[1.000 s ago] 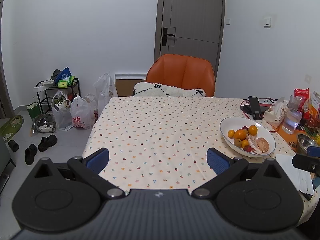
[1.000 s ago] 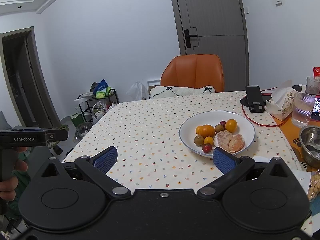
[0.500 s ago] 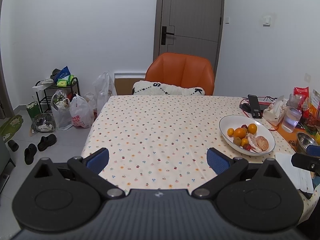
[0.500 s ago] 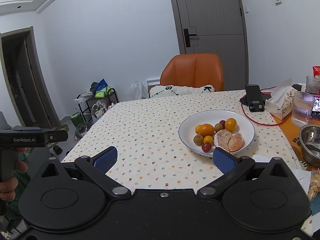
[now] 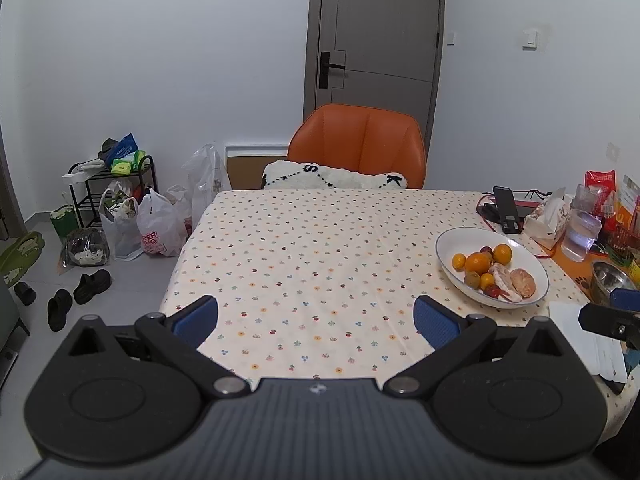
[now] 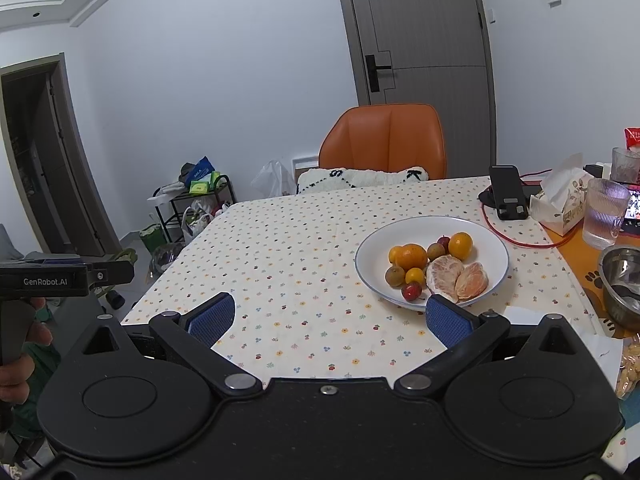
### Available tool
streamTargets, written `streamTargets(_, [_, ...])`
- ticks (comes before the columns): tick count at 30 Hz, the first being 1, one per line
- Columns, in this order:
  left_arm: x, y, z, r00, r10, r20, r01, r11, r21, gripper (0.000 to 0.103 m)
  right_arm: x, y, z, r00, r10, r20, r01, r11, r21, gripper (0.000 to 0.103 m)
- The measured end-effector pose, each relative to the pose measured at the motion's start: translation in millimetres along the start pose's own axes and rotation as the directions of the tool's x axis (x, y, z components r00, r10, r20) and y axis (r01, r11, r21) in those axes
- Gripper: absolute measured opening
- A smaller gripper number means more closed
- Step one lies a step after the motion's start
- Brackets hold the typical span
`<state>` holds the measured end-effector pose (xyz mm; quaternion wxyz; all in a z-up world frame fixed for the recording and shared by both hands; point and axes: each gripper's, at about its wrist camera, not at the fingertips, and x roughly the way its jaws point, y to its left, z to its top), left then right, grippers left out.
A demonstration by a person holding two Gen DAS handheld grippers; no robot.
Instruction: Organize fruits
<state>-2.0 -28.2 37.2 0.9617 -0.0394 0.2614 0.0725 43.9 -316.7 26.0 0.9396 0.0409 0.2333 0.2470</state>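
1. On the floral tablecloth (image 6: 304, 248), right of centre: a white oval plate (image 6: 492, 240), long axis seen running near-to-far in the left view.
2. Held on it: oranges (image 6: 412, 257), peeled segments (image 6: 472, 280), kiwis, cherries.
3. Left gripper (image 5: 316, 316): spread, nothing held.
4. Right gripper (image 6: 328, 316): spread, nothing held, its right pad just before the plate's near rim.

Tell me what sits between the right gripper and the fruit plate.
Nothing: in the right wrist view only bare tablecloth separates the right gripper from the plate.
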Motion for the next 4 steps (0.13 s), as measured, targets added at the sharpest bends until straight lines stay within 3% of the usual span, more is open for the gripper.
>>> streamTargets(4, [0.1,-0.4,-1.2,1.0,-0.003,-0.004,0.003,1.0,0.002,0.103,2.1,-1.0,-2.5,1.0,-0.001,-0.004,0.001,1.0,0.004,0.103])
